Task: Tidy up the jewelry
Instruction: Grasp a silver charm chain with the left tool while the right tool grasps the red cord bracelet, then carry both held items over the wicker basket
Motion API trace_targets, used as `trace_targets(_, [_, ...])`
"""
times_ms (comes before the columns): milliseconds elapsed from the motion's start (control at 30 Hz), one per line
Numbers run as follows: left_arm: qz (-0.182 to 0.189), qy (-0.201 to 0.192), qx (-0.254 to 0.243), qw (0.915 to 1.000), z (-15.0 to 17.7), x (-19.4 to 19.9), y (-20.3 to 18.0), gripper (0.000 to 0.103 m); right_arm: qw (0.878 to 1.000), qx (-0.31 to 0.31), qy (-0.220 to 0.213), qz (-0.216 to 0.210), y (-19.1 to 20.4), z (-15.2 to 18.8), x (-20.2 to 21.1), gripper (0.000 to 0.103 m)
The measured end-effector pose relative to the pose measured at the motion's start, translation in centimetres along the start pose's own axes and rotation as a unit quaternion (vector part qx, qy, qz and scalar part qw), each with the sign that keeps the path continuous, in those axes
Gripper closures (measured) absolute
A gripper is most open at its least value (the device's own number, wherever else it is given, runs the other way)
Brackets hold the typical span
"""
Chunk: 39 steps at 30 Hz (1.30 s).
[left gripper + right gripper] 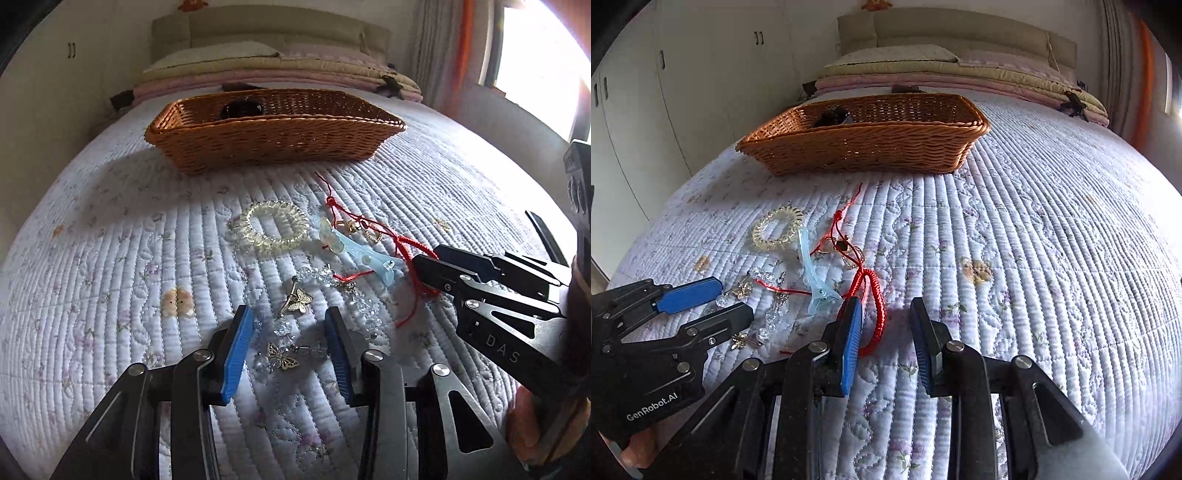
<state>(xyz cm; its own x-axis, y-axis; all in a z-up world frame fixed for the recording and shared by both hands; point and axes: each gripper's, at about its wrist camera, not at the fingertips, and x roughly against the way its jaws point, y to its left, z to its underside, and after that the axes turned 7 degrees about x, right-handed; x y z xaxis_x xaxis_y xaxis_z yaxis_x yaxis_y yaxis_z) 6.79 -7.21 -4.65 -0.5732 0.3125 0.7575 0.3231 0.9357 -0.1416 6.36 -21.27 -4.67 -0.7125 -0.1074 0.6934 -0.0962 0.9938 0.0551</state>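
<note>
left gripper (291, 350) sits low over the quilted pale floral bedspread (110, 258), blue pads spread apart, nothing pinched; the clear crystal bead bracelet with brass butterfly charms (295, 299) lies right between and just ahead of its fingers, one butterfly charm inside the gap, the bead strand curling forward and to the right. right gripper (886, 332) is also spread wide, holding nothing; the red braided cord bracelet (875, 295) lies just ahead of its left finger, touching or nearly touching that pad, its long loop running roughly along the finger direction, away from the camera, thin tails trailing further out. judgement: left gripper is nearer the bead bracelet, right gripper nearer the red cord, so each has its own pick; the right one needs a small shift to its left to get the cord centred in the gap. just past both, the translucent light blue plastic hair clip (354, 251) lies diagonally, its jaw end near the red cord, overlapping the cord's thin strands, so a snag is possible on lifting. beyond that is the clear yellowish spiral hair tie (269, 229), apart from the rest. well ahead, the shallow brown wicker basket (273, 144) sits across the bed with a dark item inside, too unclear to name. open bedspread between pile and basket, bed edge well off to either side, pillows and headboard far behind.
</note>
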Motion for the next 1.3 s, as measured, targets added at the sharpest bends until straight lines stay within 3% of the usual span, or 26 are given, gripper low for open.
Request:
trace_targets(67, [-0.006, -0.003, -0.003, 1.0000, 0.1, 0.2, -0.1, 0.079, 1.000, 0.001, 0.000, -0.001, 0.1, 0.0, 0.0, 0.090])
trace_targets(233, [-0.018, -0.014, -0.022, 0.9995, 0.3, 0.4, -1.1, 0.094, 1.000, -0.003, -0.003, -0.003, -0.1, 0.1, 0.1, 0.097])
trace_targets(367, [-0.011, -0.023, -0.023, 0.9994, 0.3, 0.8, -1.2, 0.094, 1.000, -0.014, -0.012, -0.011, -0.6, 0.2, 0.5, 0.098])
trace_targets(733, [0.083, -0.057, 0.001, 0.9949, 0.5, 3.6, 0.7, 0.094, 0.997, -0.028, -0.066, -0.033, -1.1, 0.3, 2.6, 0.098])
trace_targets(967, [0.159, -0.070, 0.037, 0.9841, 0.1, 5.6, 2.3, 0.094, 0.994, -0.034, -0.091, -0.049, -1.5, 0.5, 3.7, 0.098])
trace_targets(1300, [0.201, -0.103, 0.050, 0.9729, 0.0, 8.7, 3.4, 0.094, 0.991, -0.024, -0.123, -0.047, -1.1, 0.6, 5.1, 0.098])
